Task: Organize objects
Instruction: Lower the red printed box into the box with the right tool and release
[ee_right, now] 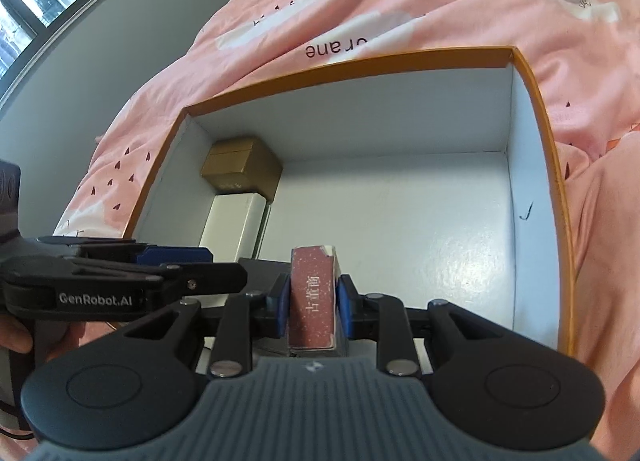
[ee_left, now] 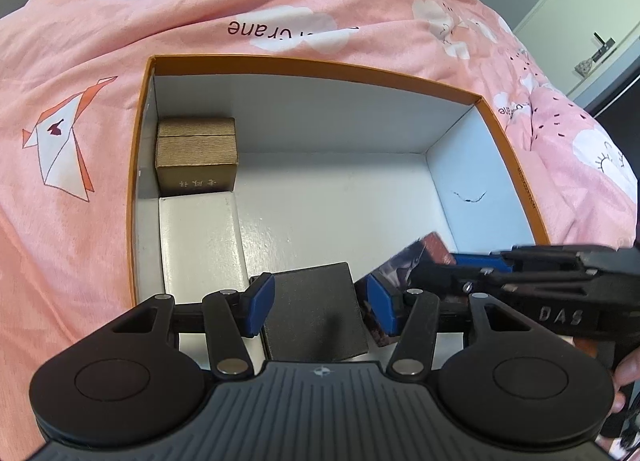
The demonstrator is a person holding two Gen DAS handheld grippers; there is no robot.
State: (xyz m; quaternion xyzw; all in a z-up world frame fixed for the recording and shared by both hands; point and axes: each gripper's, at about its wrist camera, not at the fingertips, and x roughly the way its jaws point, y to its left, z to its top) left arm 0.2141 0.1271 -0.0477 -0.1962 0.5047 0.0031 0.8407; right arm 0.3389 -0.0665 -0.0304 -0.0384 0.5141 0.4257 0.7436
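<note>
Between the blue pads of the right gripper [ee_right: 312, 303] stands a slim maroon box [ee_right: 311, 301] with pale printed characters down its face, clamped on both long sides and held upright over the near part of the orange-rimmed cardboard box [ee_right: 540, 109]; the fingers are narrow, closed on it. Seen from the left wrist, that same maroon box [ee_left: 430, 251] shows only partly, tilted behind the right gripper [ee_left: 440, 267] near the container's right wall. Just left of it, a flat black box [ee_left: 316, 309] lies on the white floor against the near edge, directly between the left gripper [ee_left: 322, 307] pads; the left fingers stand about half spread, each pad a little off the black box's sides, so it lies free between them. Along the left wall a long white box [ee_left: 200, 237] lies flat, its far end touching a gold fabric-covered box [ee_left: 196, 155] that sits in the far left corner. The remaining floor, toward the right wall and far wall, is bare white card with a small dark scribble [ee_left: 468, 197] on the right wall. Under the cardboard box spreads a pink quilt [ee_left: 80, 61] printed with white clouds and paper cranes. A person's fingers [ee_left: 626, 371] show at the right edge of the left view.
</note>
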